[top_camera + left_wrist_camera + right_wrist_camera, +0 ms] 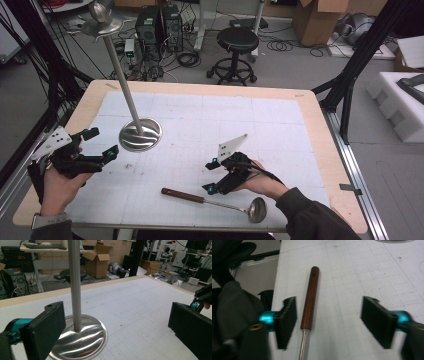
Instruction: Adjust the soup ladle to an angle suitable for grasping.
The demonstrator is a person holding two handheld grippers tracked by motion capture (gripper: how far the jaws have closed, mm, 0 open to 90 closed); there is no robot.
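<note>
So the ladle (220, 201) is just lying flat on the white gridded mat near the table's front edge, nothing holding it. It's got a dark reddish-brown wooden handle (310, 298) with a small hole near its free end, then a thin metal shaft running to a shiny steel bowl (257, 209). Handle points left in the high view, bowl at the right.

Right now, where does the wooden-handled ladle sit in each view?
High view: ladle lies at the table's near edge, just below the right gripper.
Left gripper view: not in it.
Right gripper view: its wooden handle lies between the open jaws, untouched.
Shared landmark: the steel stand's base, also.
</note>
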